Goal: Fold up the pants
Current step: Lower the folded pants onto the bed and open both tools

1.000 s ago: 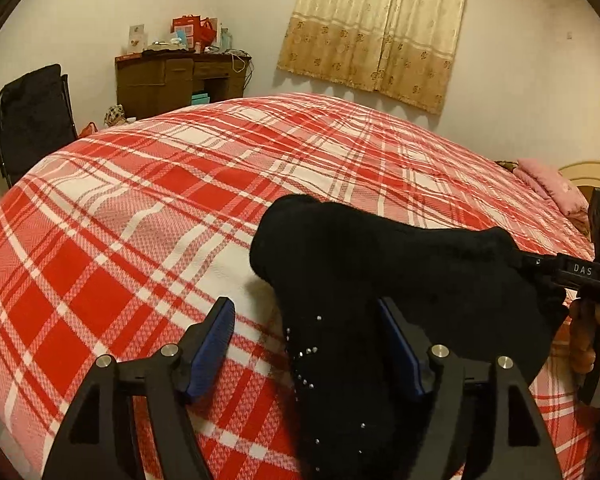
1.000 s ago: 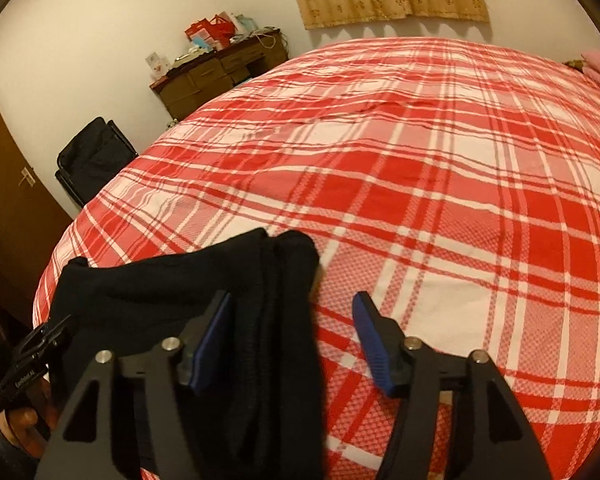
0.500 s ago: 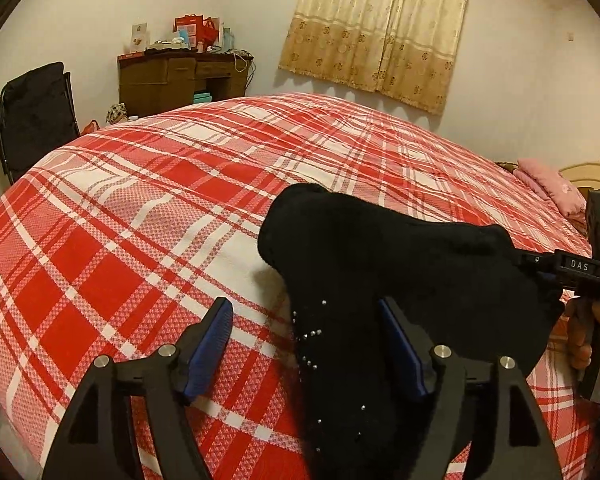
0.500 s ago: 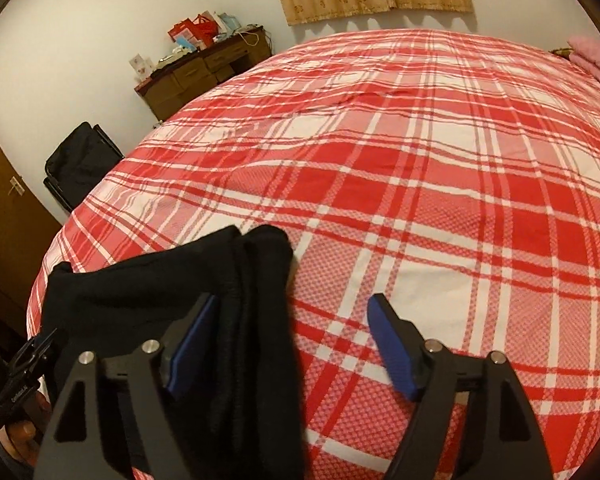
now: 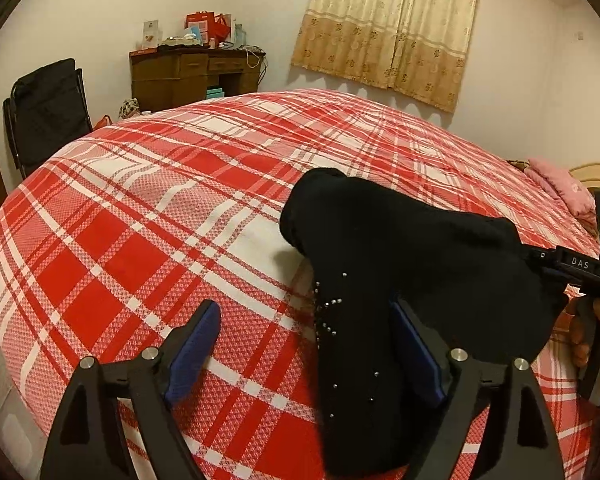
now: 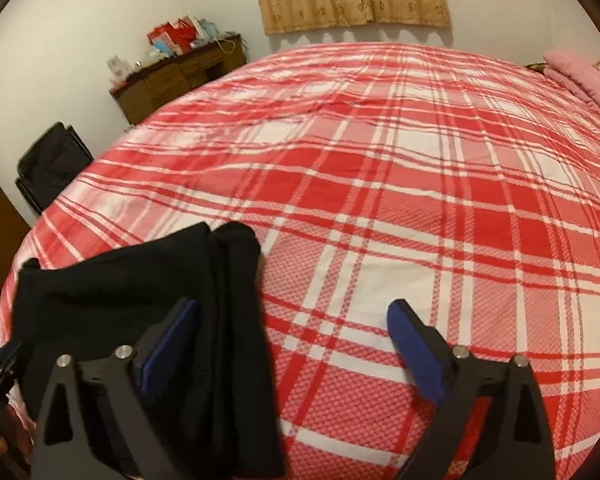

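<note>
**Folded pants at the bed's near edge**

Both views have drifted only slightly since the earlier frames. Filling each frame is the red plaid bed (image 6: 400, 200). Black pants (image 5: 400, 264) lie folded across the lower centre. Left gripper (image 5: 304, 344) and right gripper (image 6: 292, 344) stand with fingers wide apart, holding nothing.

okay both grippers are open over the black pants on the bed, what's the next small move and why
Probably close the left gripper on the near edge of the black pants. Both it and the right gripper are open, holding nothing, and the pants lie bunched, unevenly folded, on the plaid bedspread.
</note>
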`<state>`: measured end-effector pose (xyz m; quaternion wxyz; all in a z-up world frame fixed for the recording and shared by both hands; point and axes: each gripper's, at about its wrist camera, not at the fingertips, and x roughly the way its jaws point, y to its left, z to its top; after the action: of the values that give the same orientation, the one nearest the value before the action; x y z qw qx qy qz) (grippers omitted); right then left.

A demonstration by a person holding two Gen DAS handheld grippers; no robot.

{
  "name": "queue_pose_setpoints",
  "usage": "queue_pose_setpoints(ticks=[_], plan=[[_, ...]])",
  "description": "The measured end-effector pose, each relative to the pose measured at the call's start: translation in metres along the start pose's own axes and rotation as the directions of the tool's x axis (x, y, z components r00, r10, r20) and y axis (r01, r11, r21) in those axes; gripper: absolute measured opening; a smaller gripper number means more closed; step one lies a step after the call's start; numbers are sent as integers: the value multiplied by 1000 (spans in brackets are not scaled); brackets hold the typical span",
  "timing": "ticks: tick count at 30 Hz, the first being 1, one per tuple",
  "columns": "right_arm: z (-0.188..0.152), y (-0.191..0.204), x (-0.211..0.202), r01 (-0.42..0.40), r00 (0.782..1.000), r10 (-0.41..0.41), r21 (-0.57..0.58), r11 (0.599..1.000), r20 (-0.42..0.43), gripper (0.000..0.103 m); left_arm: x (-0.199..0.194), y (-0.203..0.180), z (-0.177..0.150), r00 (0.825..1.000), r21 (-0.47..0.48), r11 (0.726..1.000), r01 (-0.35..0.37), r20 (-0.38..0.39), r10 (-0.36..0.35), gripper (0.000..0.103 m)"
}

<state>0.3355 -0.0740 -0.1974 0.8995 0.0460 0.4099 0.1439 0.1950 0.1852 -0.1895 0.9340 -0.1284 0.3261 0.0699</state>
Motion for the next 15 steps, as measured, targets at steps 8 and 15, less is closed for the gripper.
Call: queue_pose_setpoints(ticks=[8,15], plan=[[-7,2,-38,27,998,-26,-12,1000,65,95,-37,0,-3,998,3,998,-60,31,60,87],[-29,9,-83,-11,995,13,-21,1000,101,96,-83,-16,-4,995,15,999,-50,84,49,87]])
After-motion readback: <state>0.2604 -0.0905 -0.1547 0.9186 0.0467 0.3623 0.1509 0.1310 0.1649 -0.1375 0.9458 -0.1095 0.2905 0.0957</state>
